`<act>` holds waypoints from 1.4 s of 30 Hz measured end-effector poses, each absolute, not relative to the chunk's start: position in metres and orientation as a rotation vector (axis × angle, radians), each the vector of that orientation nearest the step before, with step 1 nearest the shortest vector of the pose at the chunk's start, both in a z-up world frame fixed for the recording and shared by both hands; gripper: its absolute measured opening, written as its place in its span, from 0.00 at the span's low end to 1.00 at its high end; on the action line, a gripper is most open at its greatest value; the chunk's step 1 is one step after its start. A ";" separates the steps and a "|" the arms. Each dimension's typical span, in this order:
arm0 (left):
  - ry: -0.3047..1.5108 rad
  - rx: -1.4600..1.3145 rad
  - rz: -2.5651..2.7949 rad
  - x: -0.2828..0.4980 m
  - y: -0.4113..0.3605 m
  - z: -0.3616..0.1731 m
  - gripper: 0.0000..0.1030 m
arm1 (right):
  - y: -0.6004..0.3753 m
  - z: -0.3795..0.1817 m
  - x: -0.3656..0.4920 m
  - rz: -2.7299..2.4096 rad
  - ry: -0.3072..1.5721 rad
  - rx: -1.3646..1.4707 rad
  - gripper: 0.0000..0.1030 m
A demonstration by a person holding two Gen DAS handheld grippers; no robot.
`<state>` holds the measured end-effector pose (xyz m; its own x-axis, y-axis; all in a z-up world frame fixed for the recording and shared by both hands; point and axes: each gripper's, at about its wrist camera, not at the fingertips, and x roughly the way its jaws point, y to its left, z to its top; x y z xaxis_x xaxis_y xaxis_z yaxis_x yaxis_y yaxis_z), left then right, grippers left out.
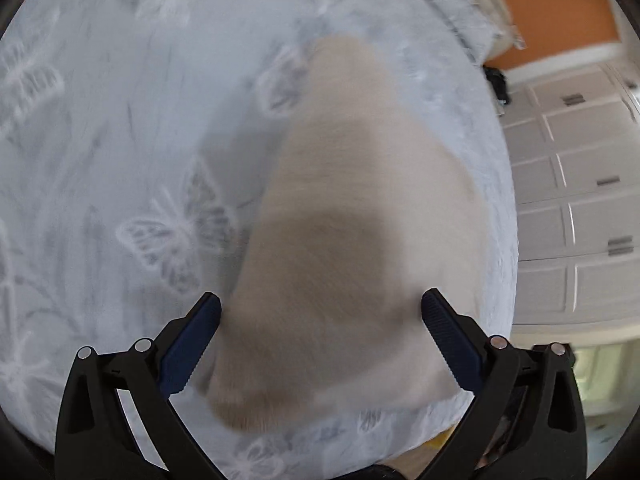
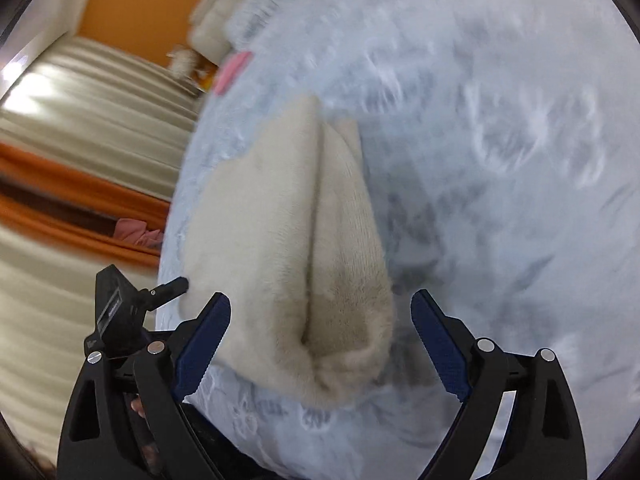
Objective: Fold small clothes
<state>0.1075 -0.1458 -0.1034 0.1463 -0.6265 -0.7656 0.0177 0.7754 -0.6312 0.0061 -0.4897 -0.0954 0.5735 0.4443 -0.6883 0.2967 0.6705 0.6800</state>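
Both grippers point(image 1: 321, 302) point(image 2: 321, 302) wide apart above cloth point(image 2: 288, 240)

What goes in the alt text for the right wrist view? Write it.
A folded cream fleece garment lies on a pale blue butterfly-print bedspread, with the open right gripper just above its near end. Striped curtains and an orange wall blur past on the left.

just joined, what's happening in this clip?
A person with two handheld tools is folding a small cream fleece garment on a bed with a pale blue butterfly-print cover. The garment lies folded over itself, a crease running along it in the right wrist view. Both the left tool and the right tool are open, with nothing gripped, above its near end. The frames are motion-blurred.
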 end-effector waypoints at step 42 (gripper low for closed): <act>0.841 -0.216 -0.595 -0.055 -0.039 0.180 0.55 | -0.290 0.160 -0.136 0.072 0.569 0.542 0.35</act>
<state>-0.0551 -0.0392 0.1804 0.5163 -0.5741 -0.6355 0.4083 0.8173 -0.4066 -0.1358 -0.2899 0.1604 0.8440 0.2111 -0.4930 0.0813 0.8582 0.5068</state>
